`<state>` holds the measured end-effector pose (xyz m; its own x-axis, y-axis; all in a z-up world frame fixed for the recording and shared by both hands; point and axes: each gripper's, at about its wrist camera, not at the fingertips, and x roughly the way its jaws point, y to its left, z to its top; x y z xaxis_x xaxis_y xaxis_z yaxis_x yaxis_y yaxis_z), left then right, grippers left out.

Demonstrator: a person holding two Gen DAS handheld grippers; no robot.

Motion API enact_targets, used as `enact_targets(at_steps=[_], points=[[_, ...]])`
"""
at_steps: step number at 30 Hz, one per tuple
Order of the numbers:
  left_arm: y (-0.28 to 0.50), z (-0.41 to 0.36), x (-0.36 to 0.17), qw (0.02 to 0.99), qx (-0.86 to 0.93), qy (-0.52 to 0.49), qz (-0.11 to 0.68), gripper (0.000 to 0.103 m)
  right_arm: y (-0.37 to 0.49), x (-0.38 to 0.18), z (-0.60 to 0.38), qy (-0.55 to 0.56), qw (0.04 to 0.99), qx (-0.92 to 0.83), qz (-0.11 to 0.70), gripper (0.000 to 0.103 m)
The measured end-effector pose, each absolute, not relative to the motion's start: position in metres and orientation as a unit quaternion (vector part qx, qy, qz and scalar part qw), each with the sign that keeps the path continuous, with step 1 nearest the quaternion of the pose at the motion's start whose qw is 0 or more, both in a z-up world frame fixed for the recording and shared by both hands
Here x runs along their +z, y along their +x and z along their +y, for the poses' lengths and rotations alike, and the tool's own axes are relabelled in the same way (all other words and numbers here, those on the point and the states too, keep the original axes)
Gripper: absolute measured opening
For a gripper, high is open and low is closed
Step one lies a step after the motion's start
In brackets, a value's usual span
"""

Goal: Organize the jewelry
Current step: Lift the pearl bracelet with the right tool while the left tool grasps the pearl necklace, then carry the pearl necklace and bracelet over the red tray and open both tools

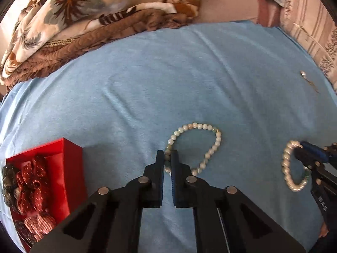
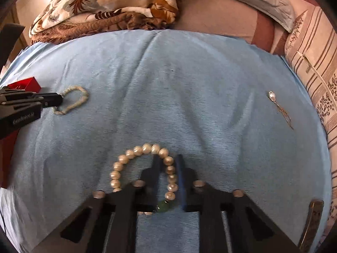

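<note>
A big blue cloth (image 2: 168, 88) lies spread over a bed and has soft wrinkles in it. Behind it sits a bunched-up blanket (image 1: 88, 21) with brown and grey leaves, and a striped pillow (image 2: 316, 80) lies at the right side. A red box (image 1: 61, 168) sits on the cloth at the left, with dark and red cloth pieces inside.

The left tool (image 1: 167, 162) is squeezed nearly closed on the pale bead bracelet (image 1: 212, 147), pinching its left side while the loop lies flat on the cloth. The right tool (image 2: 167, 168) is a little way open, with one side of the pearl bracelet (image 2: 126, 158) between its fingers. It cannot be told if it grips the pearls. A small green bead (image 2: 163, 206) sits on that loop. A tiny earring (image 2: 273, 99) lies well apart at the right.
</note>
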<state>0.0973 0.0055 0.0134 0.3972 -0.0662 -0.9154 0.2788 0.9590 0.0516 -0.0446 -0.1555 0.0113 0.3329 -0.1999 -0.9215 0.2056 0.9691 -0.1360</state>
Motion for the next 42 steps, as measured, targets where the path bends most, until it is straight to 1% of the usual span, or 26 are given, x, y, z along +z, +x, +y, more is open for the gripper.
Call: enact_targets(at_steps=[5,15,22,26,35,42], points=[[0.081,0.003,0.036,0.839,-0.117,0.076,0.526,0.006,-0.048,0.020,-0.163,0.051,0.825,-0.118,0.550,0.011],[0.031,0.002,0.102,0.860,-0.155,0.035,0.485,0.006,-0.061,0.052,-0.163,0.135,0.854,-0.087,0.495,0.011],[-0.003,0.016,0.141,0.869,-0.173,0.004,0.465,0.006,-0.073,0.076,-0.152,0.154,0.875,-0.076,0.453,0.011],[-0.023,0.029,0.160,0.877,-0.167,0.007,0.450,0.006,-0.078,0.081,-0.146,0.158,0.880,-0.074,0.443,0.011],[-0.052,0.079,0.181,0.891,-0.133,-0.004,0.434,0.006,-0.087,0.090,-0.130,0.161,0.888,-0.061,0.426,0.011],[-0.061,0.134,0.184,0.897,-0.099,-0.041,0.429,0.006,-0.106,0.082,-0.110,0.157,0.883,-0.068,0.438,0.011]])
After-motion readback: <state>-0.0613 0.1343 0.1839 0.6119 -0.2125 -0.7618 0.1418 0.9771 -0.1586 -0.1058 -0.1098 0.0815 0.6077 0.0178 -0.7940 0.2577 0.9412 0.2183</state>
